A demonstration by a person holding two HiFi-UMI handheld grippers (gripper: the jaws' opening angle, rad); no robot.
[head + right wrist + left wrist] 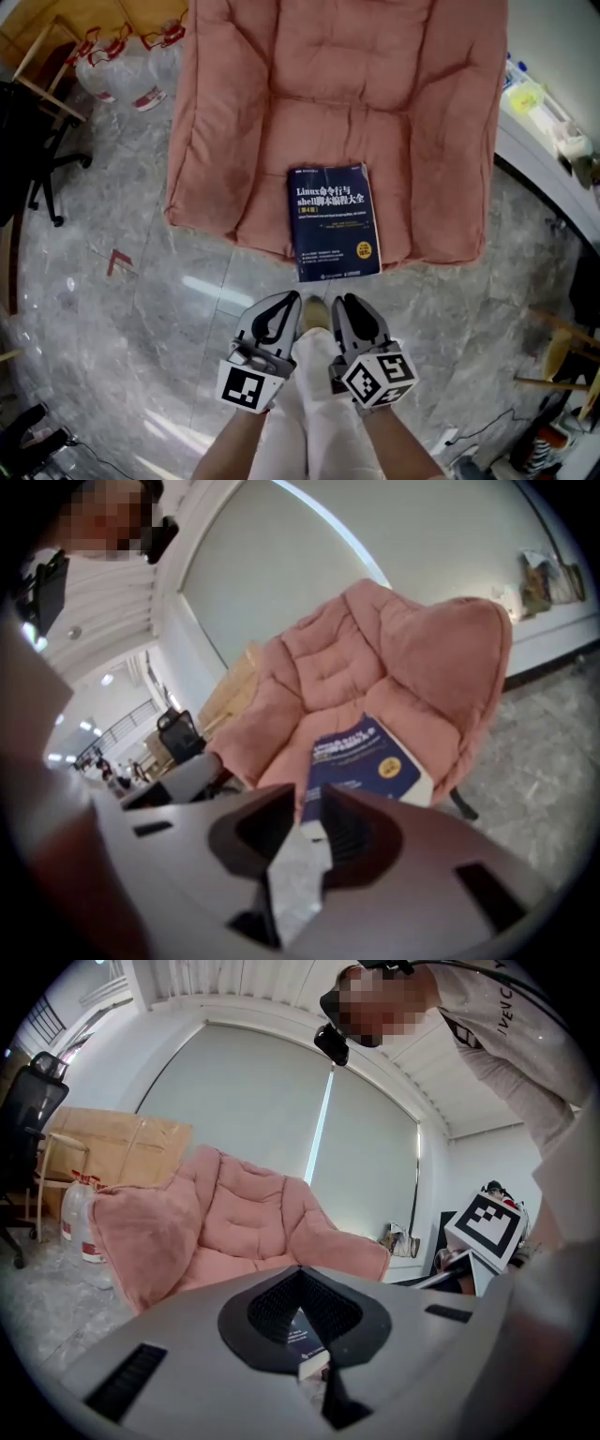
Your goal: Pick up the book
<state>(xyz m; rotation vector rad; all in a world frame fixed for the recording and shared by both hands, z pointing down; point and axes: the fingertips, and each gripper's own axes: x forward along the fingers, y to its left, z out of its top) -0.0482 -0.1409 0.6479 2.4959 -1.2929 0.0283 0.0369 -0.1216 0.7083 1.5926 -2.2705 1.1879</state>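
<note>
A dark blue book [336, 223] with white and yellow print lies flat at the front edge of the pink padded chair's seat [337, 94]. Both grippers hang side by side over the floor, just short of the book's near edge. My left gripper [289, 300] has its fingertips touching and holds nothing. In the left gripper view [300, 1269] a strip of the book [302, 1333] shows through the hole between its pads. My right gripper [349, 300] stands a little open and empty. The right gripper view [307, 794] has the book [364, 757] straight beyond the narrow gap.
Grey marble floor [187, 309] lies under the grippers, with a red mark [120, 260] to the left. Plastic water jugs [122, 66] and a black office chair [37, 159] stand at the far left. A white counter [544, 122] runs along the right. The person's white trousers [314, 412] are below.
</note>
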